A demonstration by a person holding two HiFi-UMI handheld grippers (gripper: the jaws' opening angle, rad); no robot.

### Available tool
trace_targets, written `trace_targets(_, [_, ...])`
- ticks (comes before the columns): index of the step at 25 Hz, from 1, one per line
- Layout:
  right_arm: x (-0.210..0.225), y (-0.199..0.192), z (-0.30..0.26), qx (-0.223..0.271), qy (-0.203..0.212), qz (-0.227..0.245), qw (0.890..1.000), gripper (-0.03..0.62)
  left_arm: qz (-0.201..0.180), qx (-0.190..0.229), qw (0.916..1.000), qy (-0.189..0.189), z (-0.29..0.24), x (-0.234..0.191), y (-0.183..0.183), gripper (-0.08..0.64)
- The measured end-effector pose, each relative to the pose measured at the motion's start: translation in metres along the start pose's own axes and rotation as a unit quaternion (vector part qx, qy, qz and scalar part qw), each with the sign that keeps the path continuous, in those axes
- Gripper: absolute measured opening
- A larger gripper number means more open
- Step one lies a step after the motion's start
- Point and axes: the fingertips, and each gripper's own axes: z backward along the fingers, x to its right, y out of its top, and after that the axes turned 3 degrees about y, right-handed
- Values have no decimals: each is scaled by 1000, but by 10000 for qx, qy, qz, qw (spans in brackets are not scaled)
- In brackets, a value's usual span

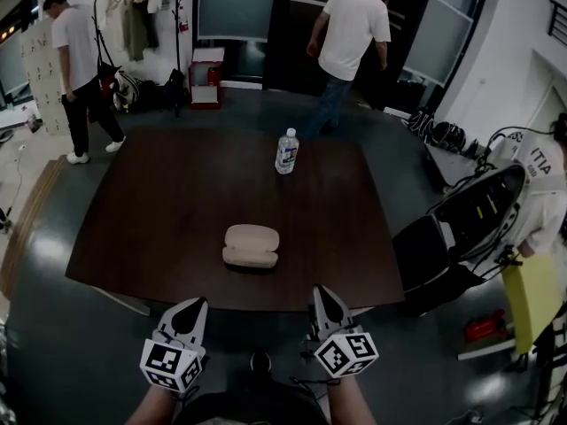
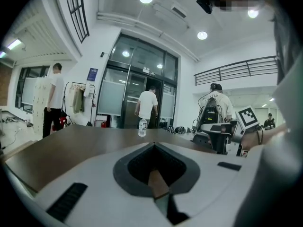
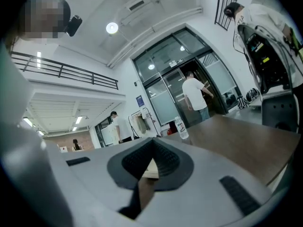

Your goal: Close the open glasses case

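A cream glasses case [image 1: 251,246] lies in the middle of the dark wooden table [image 1: 159,228]. It shows two halves, the lid apparently tilted back behind the lower shell. Both grippers hover at the table's near edge, well short of the case. My left gripper [image 1: 197,305] is shut with nothing in it; in its own view the jaws [image 2: 152,145] meet in a point above the tabletop. My right gripper [image 1: 320,290] is shut too. In the right gripper view a sliver of the case [image 3: 150,168] shows past the meeting jaws [image 3: 152,141].
A water bottle [image 1: 286,151] stands upright near the table's far edge. A black chair [image 1: 461,228] and a person in white sit off the right side. Two people stand on the floor beyond the table, by a coat rack [image 1: 142,16].
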Motion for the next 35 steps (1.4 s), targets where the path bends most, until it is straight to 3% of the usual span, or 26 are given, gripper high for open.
trace_targets(6, [31, 23, -28, -47, 123, -78, 9999, -12, 14, -106, 9999, 122, -35, 4, 12, -3])
trace_targets(14, [63, 22, -62, -340, 376, -89, 9987, -12, 70, -189, 9987, 473, -78, -3, 13, -3])
trace_targets(24, [70, -4, -103, -719, 463, -69, 9963, -12, 35, -529, 9981, 327, -118, -23, -5, -3])
trace_targets(30, [76, -12, -133, -852, 297, 10, 9959, -12, 64, -720, 9973, 91, -150, -43, -15, -3])
trace_targets(35, [87, -25, -166, -1023, 106, 52, 9947, -12, 50, -1145, 9934, -68, -185, -63, -41, -3])
